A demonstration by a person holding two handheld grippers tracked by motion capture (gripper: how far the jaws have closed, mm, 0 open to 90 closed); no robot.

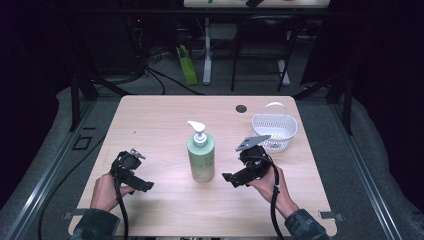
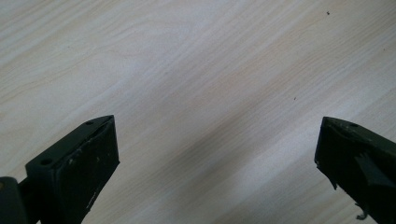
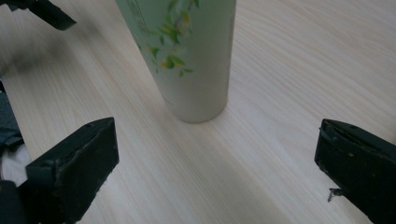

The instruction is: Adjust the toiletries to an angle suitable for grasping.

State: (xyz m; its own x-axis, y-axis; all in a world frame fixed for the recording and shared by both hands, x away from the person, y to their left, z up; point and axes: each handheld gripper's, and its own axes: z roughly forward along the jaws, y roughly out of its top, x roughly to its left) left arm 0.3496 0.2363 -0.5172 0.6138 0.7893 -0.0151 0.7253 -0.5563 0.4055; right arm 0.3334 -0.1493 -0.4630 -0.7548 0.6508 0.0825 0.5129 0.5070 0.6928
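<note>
A pale green pump bottle [image 1: 201, 156] stands upright at the middle of the table [image 1: 150, 115], its long axis vertical and its white pump head pointing toward the far left. The right claw [image 1: 229, 178] sits just to the bottle's right, low over the wood, with its jaws spread wide and holding nothing. In the right gripper view the bottle [image 3: 189, 56] rises straight ahead, its base lying beyond the open gap and a little left of centre, so the gap is lined up roughly on the lower body and not yet around it. The left claw [image 1: 145, 185] rests farther off on the bottle's other side, also spread and empty; in the left gripper view it [image 2: 217, 154] looks down on bare wood. The right hand [image 1: 272, 186] is therefore the nearer one, and a short push leftward across the table looks enough to bring its jaws to either side of the bottle. A white basket [image 1: 275, 127] stands near the far right corner, well apart from the bottle and behind the right claw.
</note>
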